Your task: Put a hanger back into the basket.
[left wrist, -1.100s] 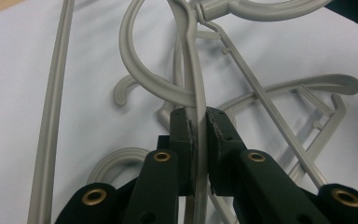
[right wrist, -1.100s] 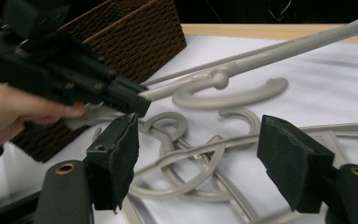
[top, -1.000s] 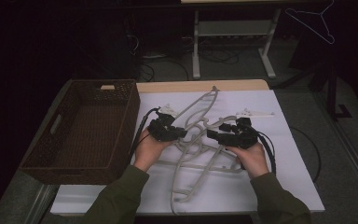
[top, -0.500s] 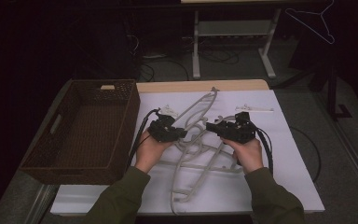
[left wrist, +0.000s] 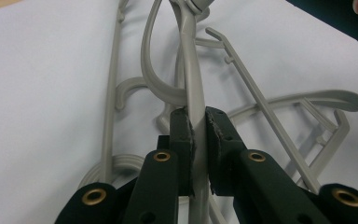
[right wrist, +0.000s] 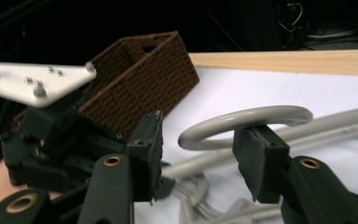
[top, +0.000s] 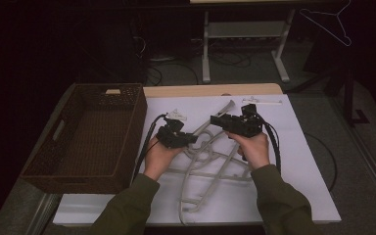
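Several grey plastic hangers [top: 210, 161] lie tangled on the white sheet [top: 298, 161] in the middle of the table. My left gripper [top: 192, 138] is low over the pile's left side. In the left gripper view it [left wrist: 198, 126] is shut on one hanger's grey bar [left wrist: 193, 70], which runs up between the pads. My right gripper [top: 214, 119] is held above the top of the pile and points left. In the right gripper view it [right wrist: 200, 140] is open, and a hanger's hook loop [right wrist: 247, 119] lies just past its jaws, untouched.
A brown wicker basket [top: 132, 127] stands at the table's left, also in the right gripper view [right wrist: 144, 79]. A small white piece [top: 262, 102] lies at the sheet's far edge. A wire hanger [top: 330, 22] hangs at the back right. The sheet's right side is bare.
My right gripper has risen and moved a little away from the person and to the left, over the top of the pile. The left gripper stays shut on its hanger, barely moved.
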`<state>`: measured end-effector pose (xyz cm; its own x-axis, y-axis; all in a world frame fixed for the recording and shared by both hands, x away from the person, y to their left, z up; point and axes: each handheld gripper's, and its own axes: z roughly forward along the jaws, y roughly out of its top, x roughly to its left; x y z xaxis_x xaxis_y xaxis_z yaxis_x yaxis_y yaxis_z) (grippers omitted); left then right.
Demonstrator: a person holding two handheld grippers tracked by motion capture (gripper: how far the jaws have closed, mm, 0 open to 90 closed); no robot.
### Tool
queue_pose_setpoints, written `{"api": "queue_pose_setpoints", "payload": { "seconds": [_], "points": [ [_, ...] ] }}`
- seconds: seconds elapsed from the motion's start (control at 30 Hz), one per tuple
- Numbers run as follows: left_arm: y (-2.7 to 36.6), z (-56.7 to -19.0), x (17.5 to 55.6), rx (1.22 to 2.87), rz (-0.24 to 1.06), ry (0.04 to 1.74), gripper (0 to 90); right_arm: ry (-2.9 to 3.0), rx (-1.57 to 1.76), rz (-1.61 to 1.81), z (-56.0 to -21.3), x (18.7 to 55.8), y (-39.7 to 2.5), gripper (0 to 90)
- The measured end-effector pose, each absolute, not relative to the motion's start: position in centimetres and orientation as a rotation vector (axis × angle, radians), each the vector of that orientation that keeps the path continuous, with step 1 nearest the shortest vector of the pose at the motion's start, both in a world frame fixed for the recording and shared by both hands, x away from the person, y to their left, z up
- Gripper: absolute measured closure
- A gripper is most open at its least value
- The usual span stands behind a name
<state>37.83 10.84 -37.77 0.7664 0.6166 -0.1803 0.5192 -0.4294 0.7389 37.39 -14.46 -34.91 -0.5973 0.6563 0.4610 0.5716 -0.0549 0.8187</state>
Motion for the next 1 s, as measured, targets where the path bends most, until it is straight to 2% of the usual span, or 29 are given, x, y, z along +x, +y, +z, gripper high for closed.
{"api": "queue_pose_setpoints", "payload": {
  "seconds": [0.07, 0.27, 0.57, 0.63, 0.67, 0.73, 0.77, 0.87, 1.0],
  "points": [
    [10.9, -37.8, 37.8, 2.113, 0.144, 0.851, 82.0, 2.098, 1.38, 1.765, -34.8, 37.5, -14.3, 52.7],
    [11.1, -37.6, 38.0, 2.086, 0.142, 0.857, 81.7, 2.106, 1.346, 1.776, -34.5, 38.6, -13.2, 67.9],
    [11.2, -37.4, 37.9, 2.047, 0.136, 0.854, 80.1, 2.141, 1.311, 1.822, -34.1, 39.6, -12.9, 72.9],
    [11.1, -37.2, 37.9, 2.04, 0.138, 0.843, 77.5, 2.151, 1.297, 1.829, -33.9, 39.9, -12.8, 73.6],
    [11.1, -37.1, 37.8, 2.041, 0.144, 0.836, 71.1, 2.165, 1.279, 1.839, -33.6, 40.1, -12.8, 74.3],
    [11.2, -36.8, 37.6, 2.033, 0.15, 0.824, 64.3, 2.172, 1.274, 1.84, -33.5, 40.2, -12.9, 74.5],
    [11.3, -36.7, 37.5, 2.023, 0.152, 0.823, 64.3, 2.177, 1.263, 1.841, -33.3, 40.3, -12.9, 74.6],
    [11.8, -35.9, 37.2, 2.002, 0.152, 0.794, 54.8, 2.219, 1.234, 1.818, -32.7, 40.6, -13.1, 74.6],
    [12.7, -34.6, 36.6, 1.968, 0.161, 0.774, 52.1, 2.263, 1.191, 1.822, -31.8, 40.8, -13.2, 74.9]
  ]
}}
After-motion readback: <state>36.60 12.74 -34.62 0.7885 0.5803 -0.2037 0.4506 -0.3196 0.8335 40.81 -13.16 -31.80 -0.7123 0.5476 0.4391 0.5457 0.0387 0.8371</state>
